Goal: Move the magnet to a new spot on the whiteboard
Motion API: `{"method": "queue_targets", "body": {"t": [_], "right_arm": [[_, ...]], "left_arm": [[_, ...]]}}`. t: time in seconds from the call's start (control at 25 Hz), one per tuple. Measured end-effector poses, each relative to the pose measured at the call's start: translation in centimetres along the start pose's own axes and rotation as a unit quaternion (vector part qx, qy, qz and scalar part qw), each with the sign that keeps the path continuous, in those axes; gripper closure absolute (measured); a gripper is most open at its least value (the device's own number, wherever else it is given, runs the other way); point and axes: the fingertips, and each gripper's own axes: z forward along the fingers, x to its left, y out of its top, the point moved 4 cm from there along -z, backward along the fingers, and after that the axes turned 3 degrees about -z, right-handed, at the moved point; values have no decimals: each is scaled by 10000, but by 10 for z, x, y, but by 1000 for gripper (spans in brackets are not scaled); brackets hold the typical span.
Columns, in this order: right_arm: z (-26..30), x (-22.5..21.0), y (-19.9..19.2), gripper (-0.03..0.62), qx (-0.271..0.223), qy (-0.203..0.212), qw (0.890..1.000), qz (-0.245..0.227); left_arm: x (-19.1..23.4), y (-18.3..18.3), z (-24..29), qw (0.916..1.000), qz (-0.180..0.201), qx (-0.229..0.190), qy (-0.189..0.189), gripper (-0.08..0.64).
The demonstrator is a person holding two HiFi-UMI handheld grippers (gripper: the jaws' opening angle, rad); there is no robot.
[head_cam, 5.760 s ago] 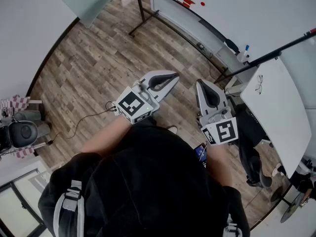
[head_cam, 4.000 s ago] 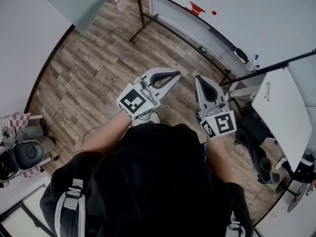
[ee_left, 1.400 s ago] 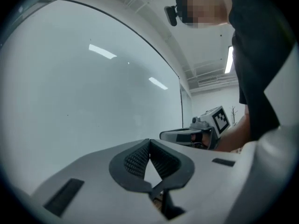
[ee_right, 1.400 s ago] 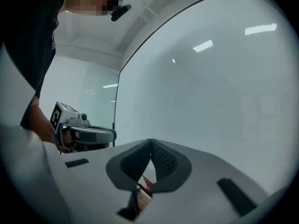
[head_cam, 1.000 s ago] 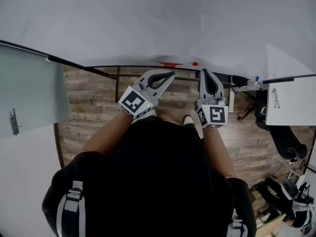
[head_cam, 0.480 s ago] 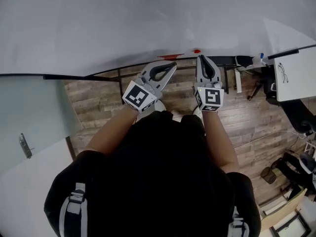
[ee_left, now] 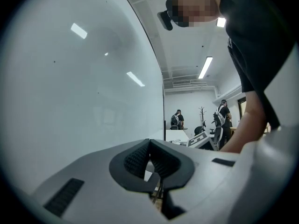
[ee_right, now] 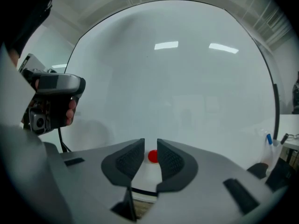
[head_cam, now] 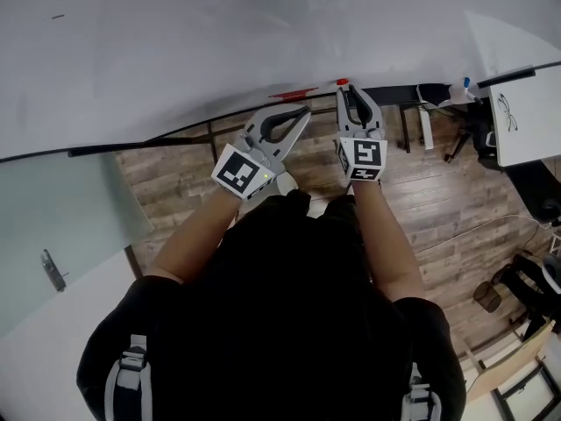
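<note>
Red magnet (ee_right: 153, 156) on whiteboard (ee_right: 187, 69), low by bottom edge, just ahead of right gripper (ee_right: 150, 144) fingertips, not yet between pads. Right jaws have just been opening; stand apart, grasping nothing. Left gripper (ee_left: 149, 146) clenched tip to tip, empty; magnet off to right of its fingers. Step, judged: approach for pickup. Next move calls for advance till pads flank magnet, then squeeze. Right gripper view alone shows gap lined up on magnet; head view shows both grippers side by side; left gripper view misses magnet
</note>
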Motion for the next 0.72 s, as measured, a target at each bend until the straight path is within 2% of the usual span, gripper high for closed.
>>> {"method": "queue_targets", "body": {"t": [0.36, 0.48, 0.72], "right_arm": [[15, -7, -14, 477, 66, -34, 10000, -9], [17, -7, -20, 473, 108, -28, 9999, 7], [21, -4, -29, 472, 202, -60, 9998, 53]], "left_arm": [[1, -4, 6, 10000, 21, 67, -16, 555], [3, -3, 8, 10000, -9, -18, 19, 555], [5, -7, 6, 10000, -27, 71, 36, 555]]}}
